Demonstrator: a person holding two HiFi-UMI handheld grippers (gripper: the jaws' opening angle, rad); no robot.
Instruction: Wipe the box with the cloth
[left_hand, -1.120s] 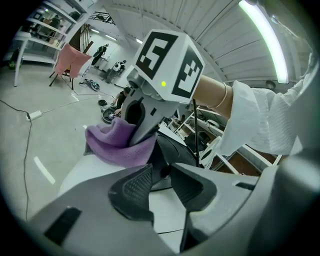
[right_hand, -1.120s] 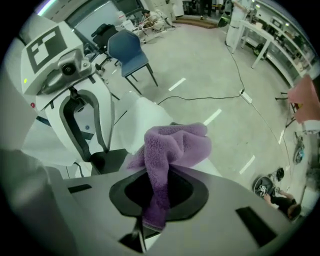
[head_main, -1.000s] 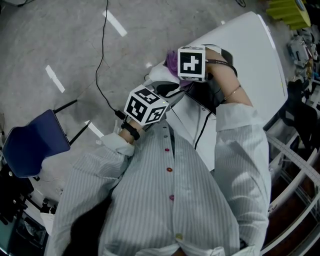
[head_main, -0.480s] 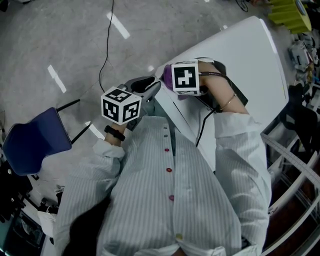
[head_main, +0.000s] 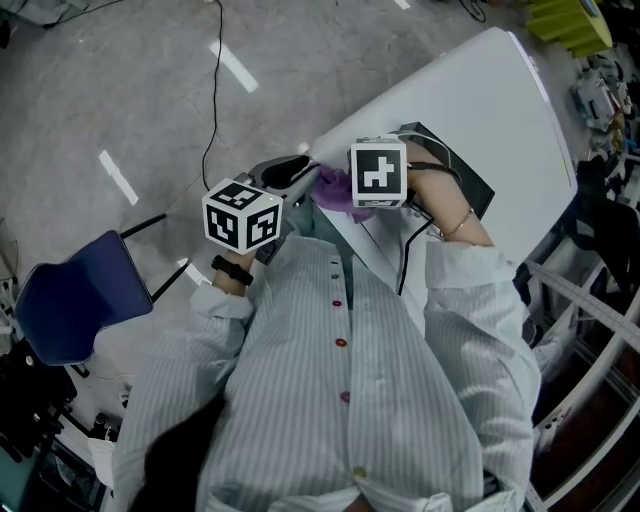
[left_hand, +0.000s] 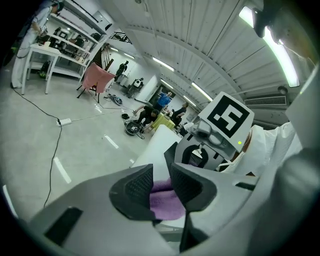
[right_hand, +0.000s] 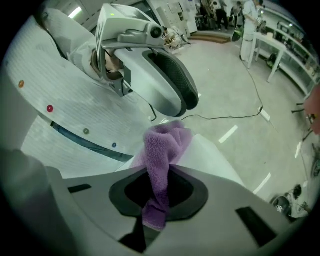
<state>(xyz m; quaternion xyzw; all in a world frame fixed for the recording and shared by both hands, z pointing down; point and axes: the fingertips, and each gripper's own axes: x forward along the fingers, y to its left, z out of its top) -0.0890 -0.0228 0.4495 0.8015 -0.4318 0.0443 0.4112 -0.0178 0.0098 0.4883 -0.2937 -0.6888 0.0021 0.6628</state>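
We see little of the dark box (head_main: 462, 172) on the white table (head_main: 470, 90); our right hand (head_main: 432, 195) covers most of it. The purple, fluffy cloth (head_main: 335, 189) hangs bunched at the table's near edge. Our left gripper (left_hand: 161, 176) points at it, jaws apart. Our right gripper (right_hand: 159, 192) is level and pinches the cloth.

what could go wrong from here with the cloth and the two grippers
1. The right gripper pinches only a thin fold of the purple cloth; it may slip out under wiping pressure.
2. The left gripper, jaws apart, sits right by the cloth and could snag it.
3. The cable near the dark box could catch.
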